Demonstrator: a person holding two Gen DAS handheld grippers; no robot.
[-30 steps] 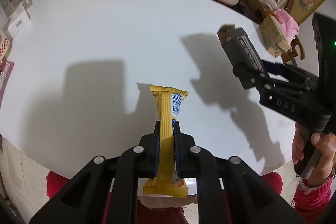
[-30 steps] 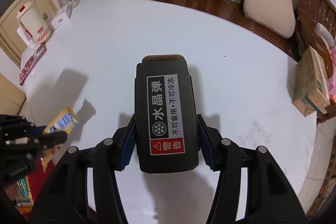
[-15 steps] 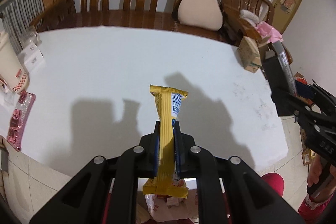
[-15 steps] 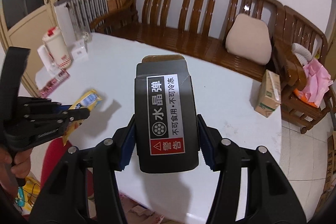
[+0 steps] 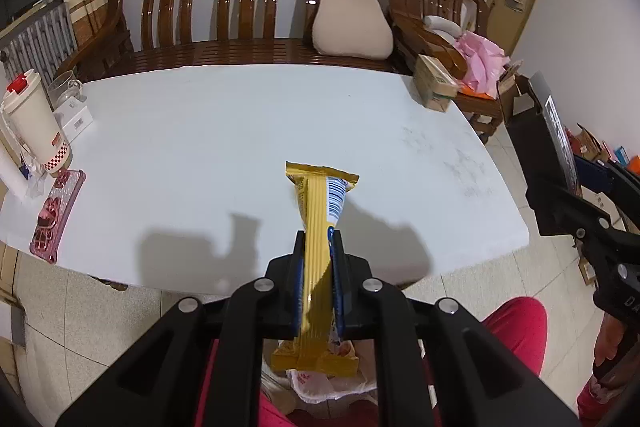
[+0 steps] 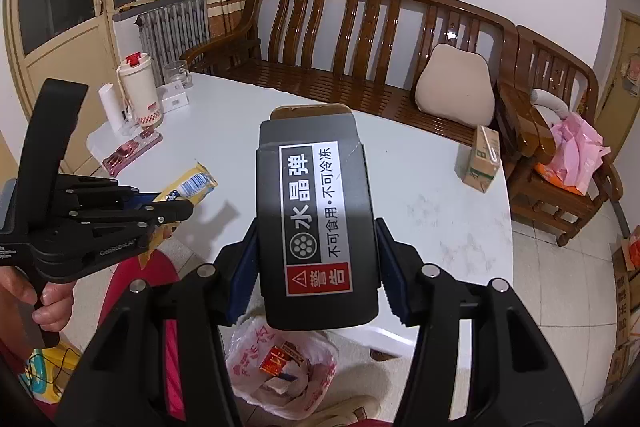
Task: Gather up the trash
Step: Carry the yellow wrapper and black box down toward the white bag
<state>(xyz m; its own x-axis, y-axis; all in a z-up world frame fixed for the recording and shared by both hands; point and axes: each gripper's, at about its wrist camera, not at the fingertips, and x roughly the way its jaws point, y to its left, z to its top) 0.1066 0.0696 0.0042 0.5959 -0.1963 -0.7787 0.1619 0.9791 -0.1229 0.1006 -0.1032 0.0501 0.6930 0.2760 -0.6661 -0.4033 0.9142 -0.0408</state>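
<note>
Wrapper [image 5: 318, 227], yellow, sits at centre of the left wrist frame, pinched in the closed left gripper [image 5: 318, 267]. Right gripper [image 6: 316, 267] clamps a black box [image 6: 316, 227] at centre of its frame. Low in that frame lies a plastic bag [image 6: 280, 367], beside the white table [image 6: 420, 187].

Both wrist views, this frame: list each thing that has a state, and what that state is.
Left gripper: shut on yellow wrapper, held in the air.
Right gripper: shut on black box, top flap open.
Plastic bag: on the floor, mouth open, trash inside.
Drink carton: upright on table, straw attached.
Jug: upright, red lid on.
</note>
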